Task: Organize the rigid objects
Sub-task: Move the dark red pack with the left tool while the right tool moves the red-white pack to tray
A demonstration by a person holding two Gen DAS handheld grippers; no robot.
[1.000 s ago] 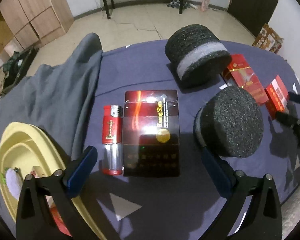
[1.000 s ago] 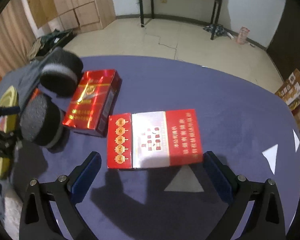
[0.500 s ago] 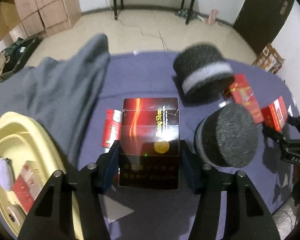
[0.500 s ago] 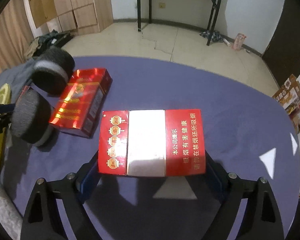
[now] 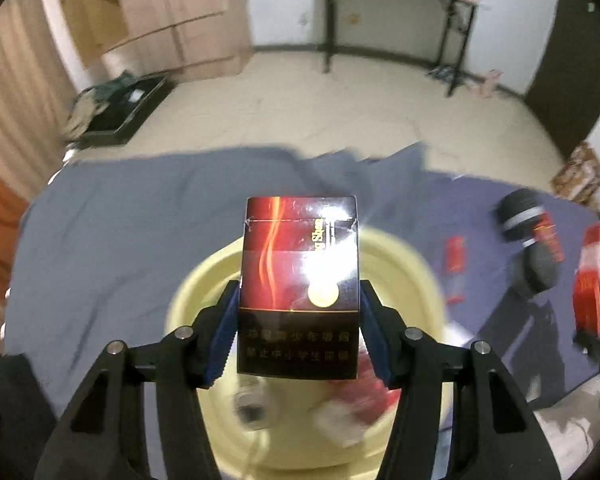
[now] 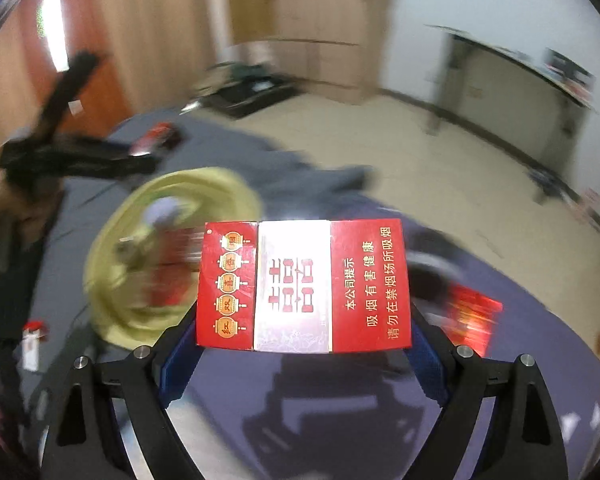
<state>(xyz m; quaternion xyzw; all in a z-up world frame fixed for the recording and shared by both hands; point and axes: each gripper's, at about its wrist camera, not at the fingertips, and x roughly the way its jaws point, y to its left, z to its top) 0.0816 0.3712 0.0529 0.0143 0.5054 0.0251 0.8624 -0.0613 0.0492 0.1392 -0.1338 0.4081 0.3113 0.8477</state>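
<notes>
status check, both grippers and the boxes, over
Left gripper shut on dark red box, above yellow basin. Right gripper shut on red and white box, off the table. Basin already holds items; nothing blocking.

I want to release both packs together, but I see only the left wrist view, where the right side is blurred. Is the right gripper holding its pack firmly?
Observer: Yes. The right gripper has just been closing its jaws, and its pads press the two ends of the red and white pack, which is off the table.
Operator: Is that pack above the basin?
Observer: Not yet. In the right wrist view the yellow basin lies to the left of the pack; below the pack is only purple cloth.
</notes>
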